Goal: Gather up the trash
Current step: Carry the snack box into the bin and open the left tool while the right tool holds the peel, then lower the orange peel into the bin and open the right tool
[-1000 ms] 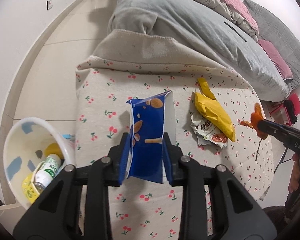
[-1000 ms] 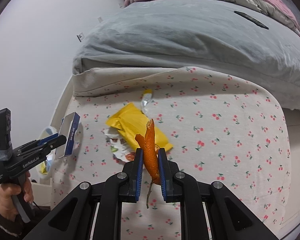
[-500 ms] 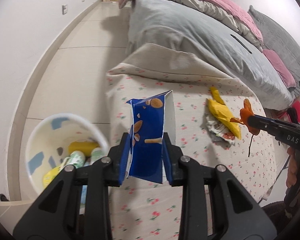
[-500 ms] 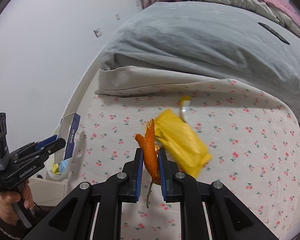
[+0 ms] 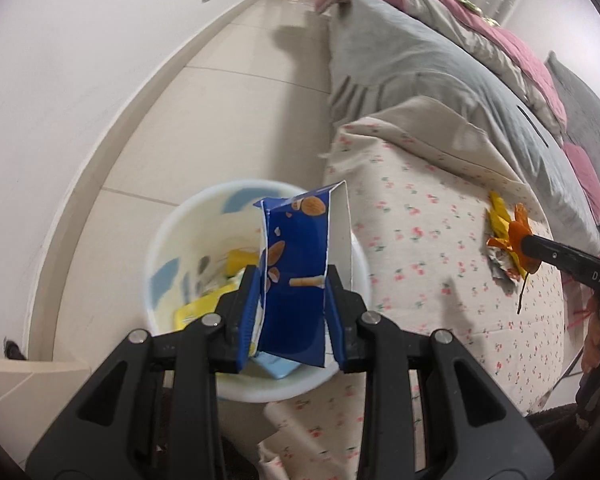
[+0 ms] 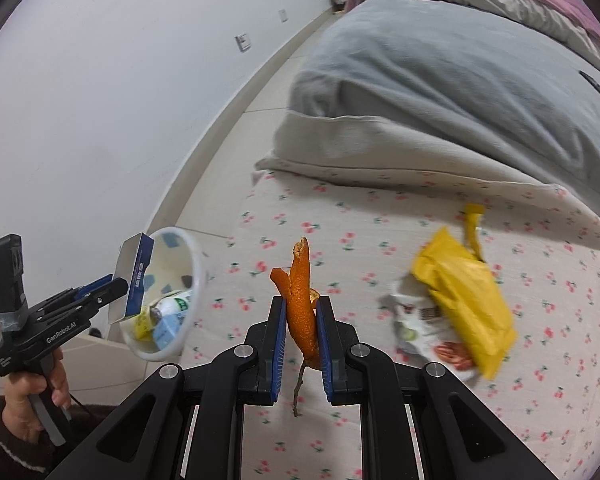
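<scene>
Trash bin (image 5: 156, 264), a white tub with pale blue patches, stands on the tiled floor (image 5: 236, 92) just beside the left edge of the cherry-print bed cover (image 5: 420, 248), and it already holds a yellow pack, a small white bottle with green print and a light blue piece. The left gripper (image 5: 292, 304) is clenched on a flattened blue snack box (image 5: 296, 272) (almonds printed on its face) and holds it upright right over the bin's mouth. The right gripper (image 6: 302, 340) is clamped tight on a strip of orange peel (image 6: 300, 300) with a thin twig hanging below it, above the cover near its left edge. On the cover, toward its right side, lie a yellow bag (image 6: 464, 292) and, partly under it, a crumpled white wrapper (image 6: 420, 328). A grey duvet (image 6: 440, 80) covers the far part of the bed. A hand (image 6: 32, 400) in a dark fuzzy sleeve grips the left tool's handle
</scene>
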{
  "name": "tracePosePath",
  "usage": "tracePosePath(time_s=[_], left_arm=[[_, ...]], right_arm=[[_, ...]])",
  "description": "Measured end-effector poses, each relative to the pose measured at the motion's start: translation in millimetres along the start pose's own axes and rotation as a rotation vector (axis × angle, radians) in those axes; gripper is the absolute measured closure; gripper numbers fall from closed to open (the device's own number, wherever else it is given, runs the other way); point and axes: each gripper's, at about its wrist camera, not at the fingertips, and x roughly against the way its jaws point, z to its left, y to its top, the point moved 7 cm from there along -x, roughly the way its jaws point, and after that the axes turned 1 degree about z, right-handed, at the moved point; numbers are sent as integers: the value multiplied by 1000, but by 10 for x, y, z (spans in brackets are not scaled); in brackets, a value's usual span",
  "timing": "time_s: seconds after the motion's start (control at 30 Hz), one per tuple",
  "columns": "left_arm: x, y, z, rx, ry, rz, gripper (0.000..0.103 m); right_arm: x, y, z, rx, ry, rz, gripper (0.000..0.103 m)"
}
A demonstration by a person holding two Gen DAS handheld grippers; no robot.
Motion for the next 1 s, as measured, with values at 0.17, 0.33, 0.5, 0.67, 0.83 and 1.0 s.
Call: tracePosePath(time_s=[0.17,0.33,0.5,0.67,0.83,1.0], left_arm=[[35,-3,223,44,-7,-10,64],[52,16,384,67,12,-12,44],[98,8,521,70,51,-10,27],[117,-42,712,91,98,11,17],[121,-110,840,84,144,31,14],[144,-157,931,87,152,36,11]], right_arm=[[-161,-3,270,38,30,22,87],[-323,-32,543,82,46,50,87],[-418,-35,775,116,59,58,87],[-573,-27,981,138,78,71,87],[-722,2,1179,158,99,79,87],[-870,25,1361,175,114,83,87]])
